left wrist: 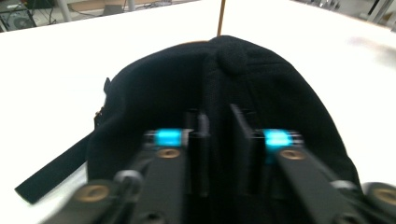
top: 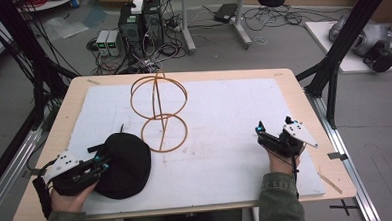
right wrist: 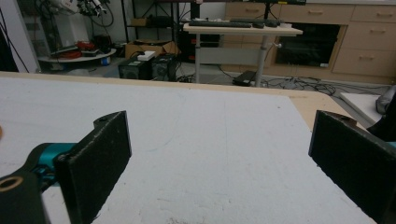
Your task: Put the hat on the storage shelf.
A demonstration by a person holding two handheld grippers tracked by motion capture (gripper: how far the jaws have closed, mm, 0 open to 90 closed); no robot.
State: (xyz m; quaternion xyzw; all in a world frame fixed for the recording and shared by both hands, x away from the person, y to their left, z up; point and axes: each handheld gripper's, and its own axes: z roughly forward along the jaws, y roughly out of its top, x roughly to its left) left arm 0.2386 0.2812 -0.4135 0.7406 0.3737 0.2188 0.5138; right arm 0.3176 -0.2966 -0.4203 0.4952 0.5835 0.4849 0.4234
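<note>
A black cap (top: 125, 168) lies at the near left of the white board, with its strap trailing to one side in the left gripper view. My left gripper (top: 105, 162) rests against its left side. In that same view the jaws stand close together, pinching a fold of the black cap's (left wrist: 243, 79) fabric. A copper wire stand (top: 159, 112) of rings on an upright rod rises just beyond the cap, and its rod (left wrist: 221, 16) shows past the crown. At the near right, my right gripper (top: 273, 125) is open over bare board, jaws wide apart with nothing between them (right wrist: 219, 154).
A white foam board (top: 234, 114) covers most of the wooden table (top: 303, 98). Black frame posts (top: 339, 49) stand at both sides of the table. Computers and cables (top: 140, 28) sit on the floor beyond the far edge.
</note>
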